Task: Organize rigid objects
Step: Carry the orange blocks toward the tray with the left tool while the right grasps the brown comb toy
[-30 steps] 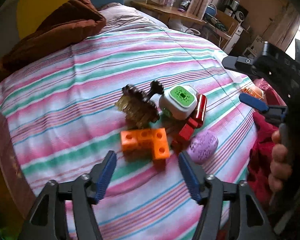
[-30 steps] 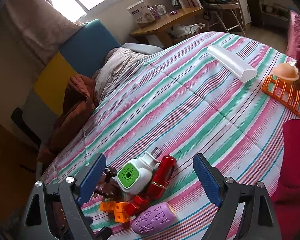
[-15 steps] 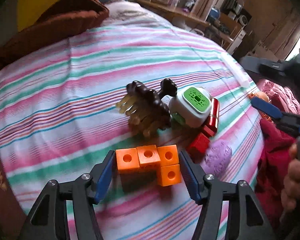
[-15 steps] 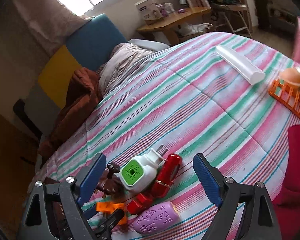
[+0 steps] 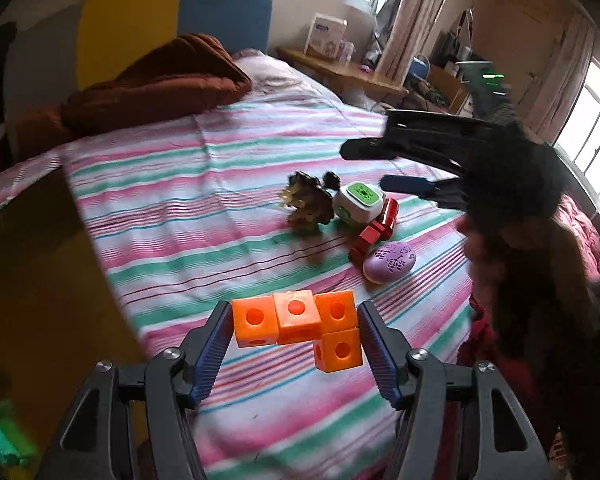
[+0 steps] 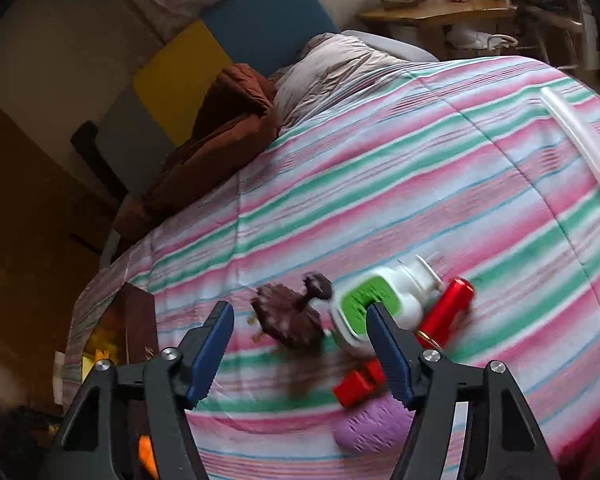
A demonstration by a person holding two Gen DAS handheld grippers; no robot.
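Your left claw (image 5: 296, 334) is clamped on the orange block piece (image 5: 300, 326), four holed cubes joined in an L, lifted clear of the striped bed cover (image 5: 188, 216). Your right claw (image 6: 300, 334) stands apart; its jaws have just been closing, with the brown hair clip (image 6: 288, 316) seen between them but not touched.

Only the left view shows your hand (image 5: 484, 248) on the right claw's handle and a brown box wall (image 5: 40, 280) at the bed's left edge. Only the right view shows the white tube (image 6: 576, 136) far across the bed.

Both claws point steeply down. The green-faced plug (image 6: 384, 300), red lipstick (image 6: 448, 308), red block (image 6: 360, 384) and purple oval case (image 6: 372, 424) lie clustered beside the clip.
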